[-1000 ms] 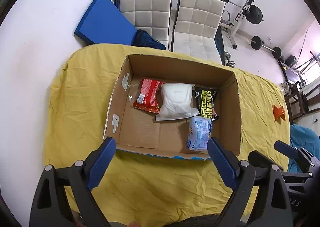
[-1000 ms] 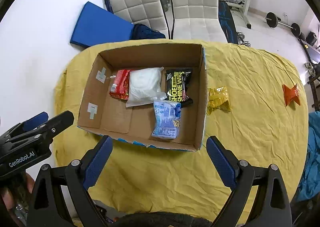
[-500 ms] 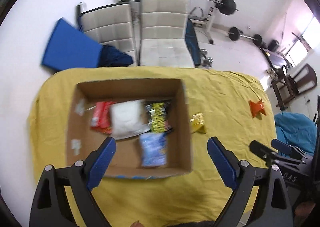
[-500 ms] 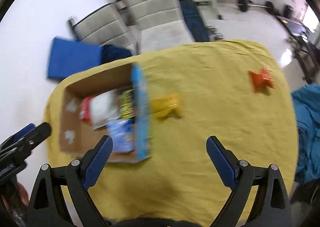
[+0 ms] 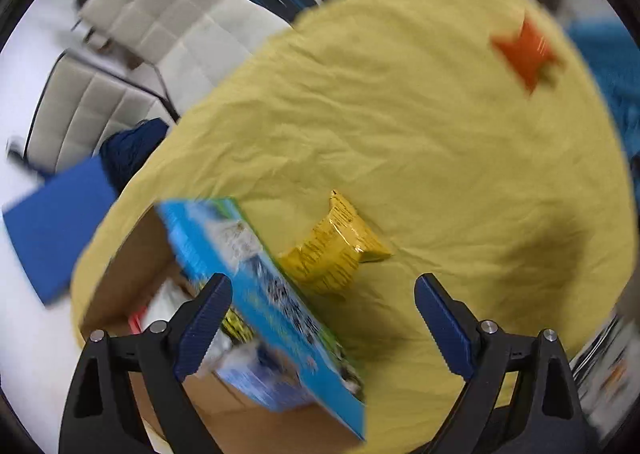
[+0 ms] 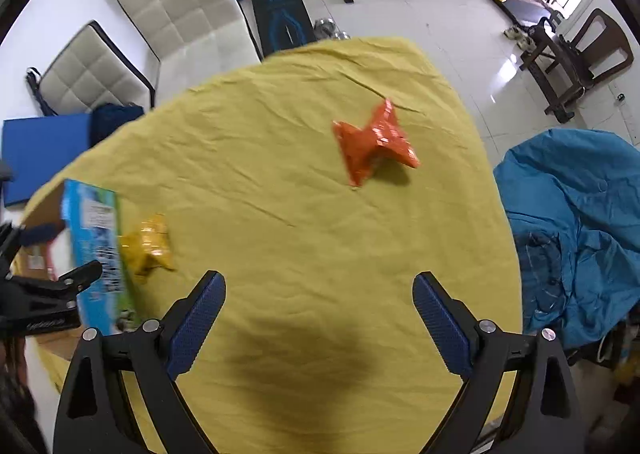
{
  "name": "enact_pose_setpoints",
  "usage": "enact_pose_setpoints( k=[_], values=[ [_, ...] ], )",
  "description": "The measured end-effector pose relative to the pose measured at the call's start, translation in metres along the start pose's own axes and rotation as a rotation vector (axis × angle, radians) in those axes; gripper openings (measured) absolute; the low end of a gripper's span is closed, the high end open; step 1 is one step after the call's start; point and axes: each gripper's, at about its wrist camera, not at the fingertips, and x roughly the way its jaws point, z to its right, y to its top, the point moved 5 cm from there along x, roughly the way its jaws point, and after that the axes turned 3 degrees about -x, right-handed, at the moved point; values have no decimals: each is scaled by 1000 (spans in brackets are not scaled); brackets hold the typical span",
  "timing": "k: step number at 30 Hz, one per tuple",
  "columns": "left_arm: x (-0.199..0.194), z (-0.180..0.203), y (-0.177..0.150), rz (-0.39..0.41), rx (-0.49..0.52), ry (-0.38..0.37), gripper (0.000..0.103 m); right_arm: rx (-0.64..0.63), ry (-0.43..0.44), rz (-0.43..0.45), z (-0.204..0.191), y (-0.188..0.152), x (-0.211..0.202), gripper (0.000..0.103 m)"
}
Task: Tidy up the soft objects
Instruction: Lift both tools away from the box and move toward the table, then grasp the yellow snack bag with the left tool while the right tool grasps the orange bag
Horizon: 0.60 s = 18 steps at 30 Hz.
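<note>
A yellow snack packet [image 5: 334, 244] lies on the yellow cloth just right of the cardboard box [image 5: 264, 294]; it also shows in the right wrist view [image 6: 148, 246]. An orange packet [image 6: 374, 141] lies farther out on the cloth, and shows at the far right in the left wrist view [image 5: 524, 51]. The box holds several packets, mostly hidden by its blue printed side. My left gripper [image 5: 322, 322] is open and empty, above the box's right wall and near the yellow packet. My right gripper [image 6: 318, 320] is open and empty above bare cloth, short of the orange packet.
The yellow cloth [image 6: 280, 157] covers the whole table. Two white padded chairs [image 6: 188, 9] and a blue mat [image 6: 40, 141] stand behind it. A blue cloth heap [image 6: 576, 221] lies off the table's right edge. Gym gear stands on the floor beyond.
Both grippers have swung right, away from the box interior. The left now faces the yellow packet, the right faces the orange packet. Both stay open and empty.
</note>
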Motion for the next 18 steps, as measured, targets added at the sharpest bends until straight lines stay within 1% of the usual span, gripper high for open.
enact_pose_setpoints(
  k=[1, 4, 6, 8, 9, 10, 12, 14, 15, 16, 17, 18],
  values=[
    [18, 4, 5, -51, 46, 16, 94, -2, -16, -14, 5, 2, 6, 97],
    [53, 6, 13, -158, 112, 56, 94, -7, -31, -51, 22, 7, 29, 97],
    [68, 7, 15, -193, 132, 72, 94, -16, -29, -72, 24, 7, 40, 97],
    [87, 8, 15, -245, 162, 81, 94, -25, -27, -89, 28, 7, 50, 97],
    [95, 9, 14, -263, 183, 108, 94, -30, -26, -100, 29, 7, 55, 97],
    [99, 11, 14, -271, 203, 118, 94, -33, -22, -107, 30, 7, 59, 97],
    [112, 17, 10, -330, 223, 84, 94, -39, -20, -117, 31, 8, 66, 97],
    [122, 19, 8, -363, 202, 53, 94, -40, -21, -128, 34, 10, 73, 97],
    [125, 19, 8, -362, 193, 50, 91, -37, -19, -131, 34, 11, 75, 97],
    [127, 19, 8, -360, 175, 46, 86, -32, -18, -131, 35, 13, 77, 97],
    [129, 19, 7, -363, 138, 20, 66, -25, -17, -130, 36, 17, 77, 97],
    [129, 18, 8, -366, 117, 8, 56, -17, -15, -129, 38, 20, 78, 97]
  ],
)
